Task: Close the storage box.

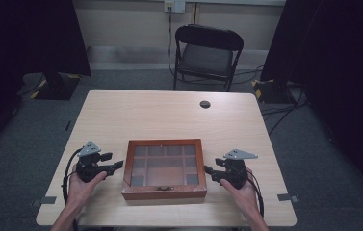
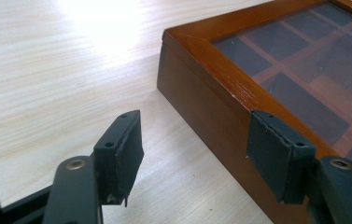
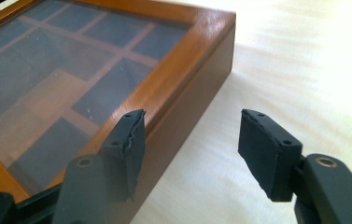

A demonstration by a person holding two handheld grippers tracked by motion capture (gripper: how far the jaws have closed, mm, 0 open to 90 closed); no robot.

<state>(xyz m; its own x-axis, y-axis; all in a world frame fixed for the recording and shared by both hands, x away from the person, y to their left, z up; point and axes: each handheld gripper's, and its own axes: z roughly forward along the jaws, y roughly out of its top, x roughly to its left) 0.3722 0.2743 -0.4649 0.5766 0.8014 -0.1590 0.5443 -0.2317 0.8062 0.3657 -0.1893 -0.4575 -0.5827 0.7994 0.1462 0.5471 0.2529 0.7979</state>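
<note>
A shallow wooden box [image 1: 164,168] with a glass lid and several inner compartments lies closed near the table's front edge. Its small metal clasp faces the person. My left gripper [image 1: 114,161] is held just left of the box, pointing at its left side. In the left gripper view the gripper [image 2: 197,122] stands open, with the box's corner edge [image 2: 211,70] ahead between the jaws and untouched. My right gripper [image 1: 209,171] sits just right of the box. In the right gripper view the gripper [image 3: 193,120] is open too, beside the box's right wall [image 3: 164,88].
The light wooden table [image 1: 169,115] has a round cable hole [image 1: 205,104] at the back. A black folding chair [image 1: 208,53] stands behind the table. Cables run along the floor at the right, and dark curtains hang on both sides.
</note>
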